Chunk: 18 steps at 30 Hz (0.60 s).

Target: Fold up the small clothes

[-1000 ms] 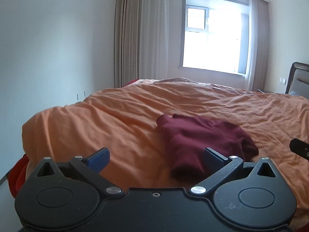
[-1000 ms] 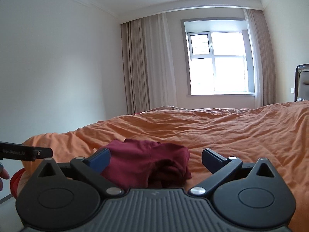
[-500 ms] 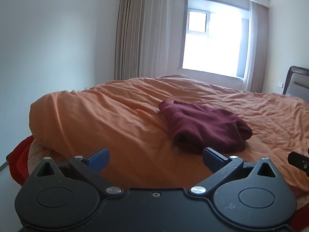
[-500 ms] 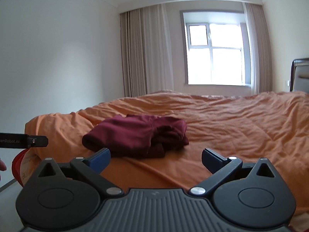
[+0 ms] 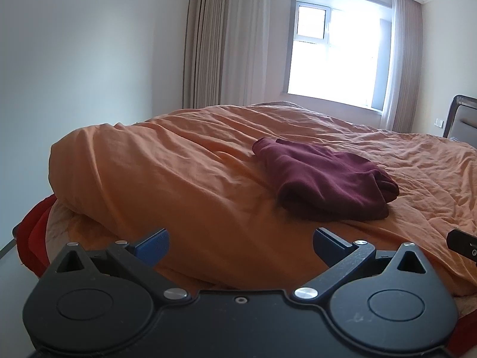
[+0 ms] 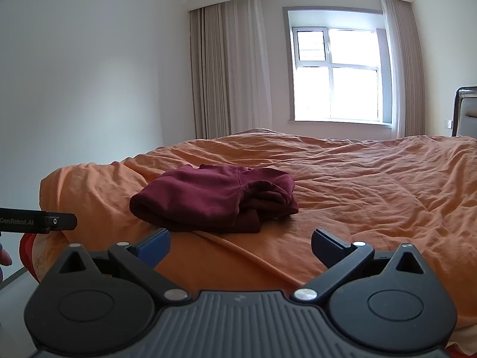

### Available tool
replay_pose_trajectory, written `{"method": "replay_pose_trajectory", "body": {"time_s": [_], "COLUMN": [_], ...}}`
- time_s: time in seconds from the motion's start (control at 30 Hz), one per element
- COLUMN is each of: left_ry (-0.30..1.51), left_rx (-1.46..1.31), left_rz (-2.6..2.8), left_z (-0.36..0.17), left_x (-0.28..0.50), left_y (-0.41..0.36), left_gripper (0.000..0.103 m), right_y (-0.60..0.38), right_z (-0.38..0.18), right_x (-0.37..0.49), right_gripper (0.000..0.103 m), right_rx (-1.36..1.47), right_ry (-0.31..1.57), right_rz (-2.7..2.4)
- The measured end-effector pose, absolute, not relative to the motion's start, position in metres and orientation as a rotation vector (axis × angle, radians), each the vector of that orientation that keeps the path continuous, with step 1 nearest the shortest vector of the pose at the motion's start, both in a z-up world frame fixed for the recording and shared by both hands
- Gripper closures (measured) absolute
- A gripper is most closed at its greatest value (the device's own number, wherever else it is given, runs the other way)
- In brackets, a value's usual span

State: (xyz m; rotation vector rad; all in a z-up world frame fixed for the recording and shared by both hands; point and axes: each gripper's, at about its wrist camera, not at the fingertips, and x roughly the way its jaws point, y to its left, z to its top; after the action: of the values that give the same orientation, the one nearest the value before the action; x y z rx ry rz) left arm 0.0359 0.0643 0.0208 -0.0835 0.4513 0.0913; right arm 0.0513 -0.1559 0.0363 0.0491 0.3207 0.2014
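Observation:
A dark red garment [image 5: 323, 182] lies folded into a thick bundle on the orange duvet [image 5: 184, 179]; the right wrist view shows the same garment [image 6: 214, 198] with its folded layers facing right. My left gripper [image 5: 240, 243] is open and empty, held back from the bed's near edge, short of the garment. My right gripper [image 6: 240, 243] is also open and empty, a little in front of the bundle and not touching it. The side of the left gripper [image 6: 38, 222] shows at the left edge of the right wrist view.
The orange duvet [image 6: 372, 185] covers a wide bed. A red cloth [image 5: 29, 232] hangs below the duvet's left corner. A window [image 5: 334, 56] with beige curtains [image 5: 226, 41] is behind, and a headboard [image 5: 463, 119] stands at the far right.
Both grippers have pulled back from the bed and away from the garment, which now sits farther off in both views. The garment itself has not moved.

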Motion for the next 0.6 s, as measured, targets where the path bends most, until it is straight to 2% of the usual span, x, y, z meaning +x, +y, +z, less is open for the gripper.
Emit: {"method": "replay_pose_trajectory", "body": {"time_s": [0.6], "left_ry": [0.479], "left_rx": [-0.076], "left_rz": [0.089], "left_z": [0.0159], "left_x": [0.0454], "left_y": [0.0616], "left_gripper": [0.001], "right_y": [-0.161], "right_z": [0.0311], "right_x": [0.0569], "right_gripper": [0.0], "right_rx": [0.066], "right_ry": [0.346], "right_rz": [0.194]}}
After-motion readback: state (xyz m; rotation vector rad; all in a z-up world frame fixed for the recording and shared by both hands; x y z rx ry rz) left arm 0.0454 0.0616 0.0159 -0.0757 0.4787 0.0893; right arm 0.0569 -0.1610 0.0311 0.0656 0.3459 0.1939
